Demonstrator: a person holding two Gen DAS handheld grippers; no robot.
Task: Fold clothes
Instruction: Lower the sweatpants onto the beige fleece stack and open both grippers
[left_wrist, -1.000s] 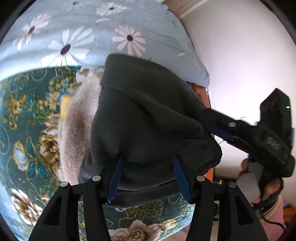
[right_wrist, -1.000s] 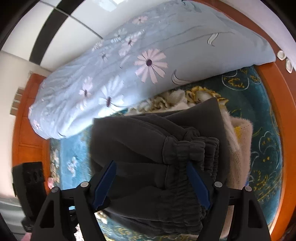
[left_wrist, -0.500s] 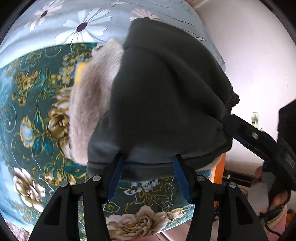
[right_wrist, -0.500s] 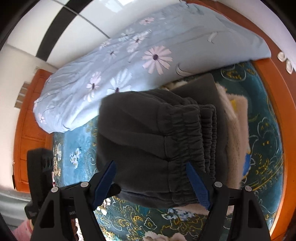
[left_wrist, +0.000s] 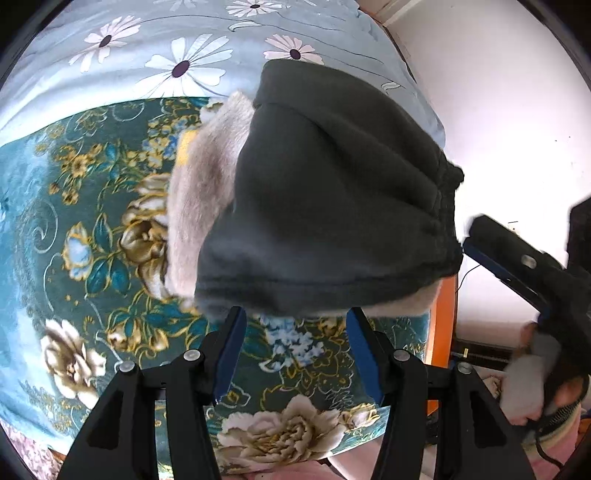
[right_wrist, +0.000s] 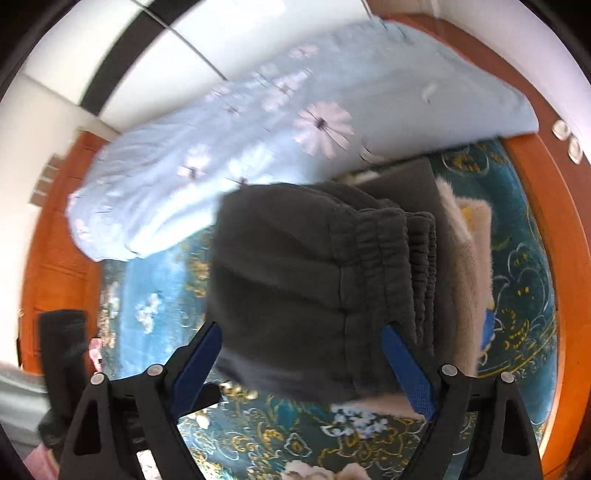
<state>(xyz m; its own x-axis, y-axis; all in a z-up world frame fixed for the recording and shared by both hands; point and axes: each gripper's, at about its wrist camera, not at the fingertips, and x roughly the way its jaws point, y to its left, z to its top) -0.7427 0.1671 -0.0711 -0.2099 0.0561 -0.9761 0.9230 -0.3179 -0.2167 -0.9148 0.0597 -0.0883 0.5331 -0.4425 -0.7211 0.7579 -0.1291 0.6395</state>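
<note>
Folded dark grey sweatpants (left_wrist: 332, 206) lie on top of a folded beige fuzzy garment (left_wrist: 199, 206) on the teal flowered bedspread (left_wrist: 74, 229). The elastic waistband shows in the right wrist view (right_wrist: 388, 266). My left gripper (left_wrist: 293, 332) is open, its blue pads just short of the pants' near edge, not touching. My right gripper (right_wrist: 301, 347) is open, its pads on either side of the pants' near edge. The right gripper also shows in the left wrist view (left_wrist: 517, 266), just off the waistband side.
A light blue daisy-print duvet (left_wrist: 184, 55) is rolled along the far side of the bed. An orange wooden bed frame (right_wrist: 546, 221) runs along the edge. White wall (left_wrist: 498, 92) lies beyond. A beige garment's edge (right_wrist: 469, 258) sticks out past the pants.
Both grippers have drawn back from the dark pants, which now rest on the beige garment. The left pads, earlier around the pants' edge, now sit free of it.
</note>
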